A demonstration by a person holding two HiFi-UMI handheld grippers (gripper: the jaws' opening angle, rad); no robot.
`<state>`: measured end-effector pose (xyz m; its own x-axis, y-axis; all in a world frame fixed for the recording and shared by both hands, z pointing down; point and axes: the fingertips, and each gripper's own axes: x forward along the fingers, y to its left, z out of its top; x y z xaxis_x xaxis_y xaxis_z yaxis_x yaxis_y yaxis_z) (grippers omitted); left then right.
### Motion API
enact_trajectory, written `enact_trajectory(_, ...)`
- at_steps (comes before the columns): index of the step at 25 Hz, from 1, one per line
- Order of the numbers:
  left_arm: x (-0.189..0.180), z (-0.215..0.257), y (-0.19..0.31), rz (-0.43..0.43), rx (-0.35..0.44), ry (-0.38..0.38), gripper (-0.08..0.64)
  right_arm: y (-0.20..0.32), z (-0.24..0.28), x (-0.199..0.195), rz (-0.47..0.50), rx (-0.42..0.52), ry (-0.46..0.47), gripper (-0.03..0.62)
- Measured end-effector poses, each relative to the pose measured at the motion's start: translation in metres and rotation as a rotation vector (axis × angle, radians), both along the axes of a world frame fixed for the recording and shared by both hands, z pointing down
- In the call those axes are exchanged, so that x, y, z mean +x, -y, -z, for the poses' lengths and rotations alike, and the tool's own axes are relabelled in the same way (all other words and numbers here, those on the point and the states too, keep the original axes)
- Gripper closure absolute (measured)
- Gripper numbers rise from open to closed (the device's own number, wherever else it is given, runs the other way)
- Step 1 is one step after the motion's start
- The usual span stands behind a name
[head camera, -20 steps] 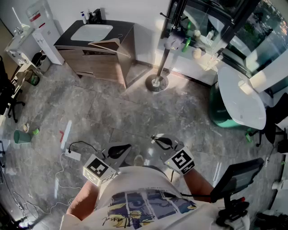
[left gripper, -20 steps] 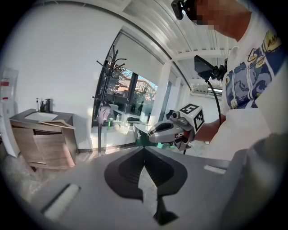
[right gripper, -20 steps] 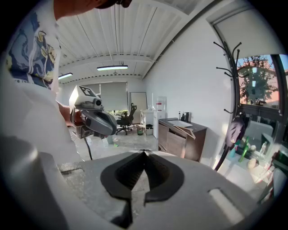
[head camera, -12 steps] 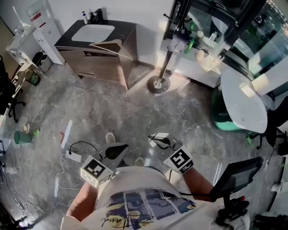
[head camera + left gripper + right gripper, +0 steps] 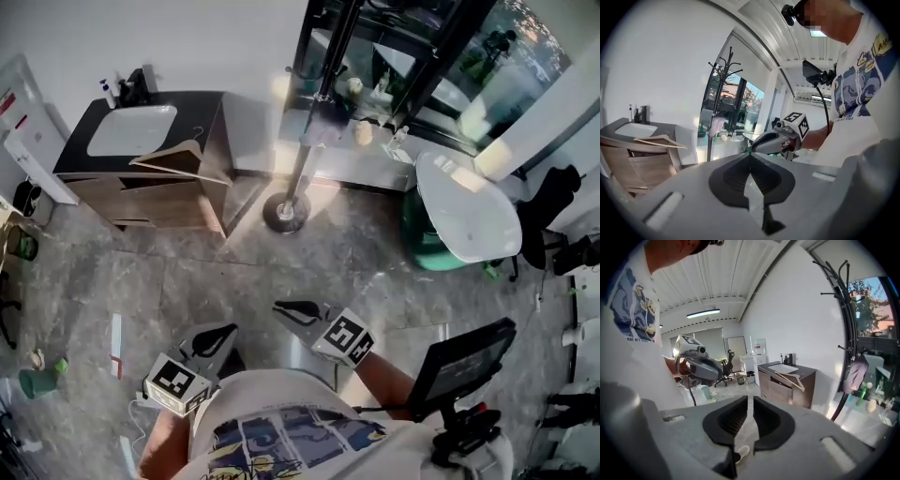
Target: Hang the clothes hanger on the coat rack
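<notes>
Item: wooden clothes hanger, pale, one piece, with a thin hook at its top. Location: it lies flat on the dark top of the sink cabinet, at the edge nearest the coat rack and beside the basin. It is well apart from both grippers and not yet taken up. Destination: the coat rack stands on its round base on the floor, just beside the cabinet. Its hooks are high on the dark pole, and a soft item hangs partway up. Tools: your left gripper has its jaws pressed together with nothing between them. Your right gripper is closed to a thin slit, also empty. You hold both close to your body, aimed a little downward. Handling, by judgement: the hanger looks light and stiff, with smooth wood that may slide in a loose pinch. It will likely swing or tip if you take it far out on one arm. Suggested hold: grip the thick middle just below the hook, so that the hook stays free to catch a peg. You need to spread the jaws before reaching.
</notes>
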<state>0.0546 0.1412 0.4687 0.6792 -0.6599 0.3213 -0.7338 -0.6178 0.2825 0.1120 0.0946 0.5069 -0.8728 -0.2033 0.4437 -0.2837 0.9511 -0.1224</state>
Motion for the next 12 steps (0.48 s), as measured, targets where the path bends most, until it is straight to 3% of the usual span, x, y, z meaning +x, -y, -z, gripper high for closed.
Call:
enact_trajectory(7, -0.096, 0.008, 0.054, -0.06, 0.01, 0.032, 0.557, 0.08, -0.011, -0.08, -0.133, -0.106, 0.038, 0.491)
enact_trajectory(12, -0.136, 0.007, 0.078, -0.05, 0.013, 0.021, 0.557, 0.129, -0.027, -0.108, -0.173, -0.17, 0.019, 0.451)
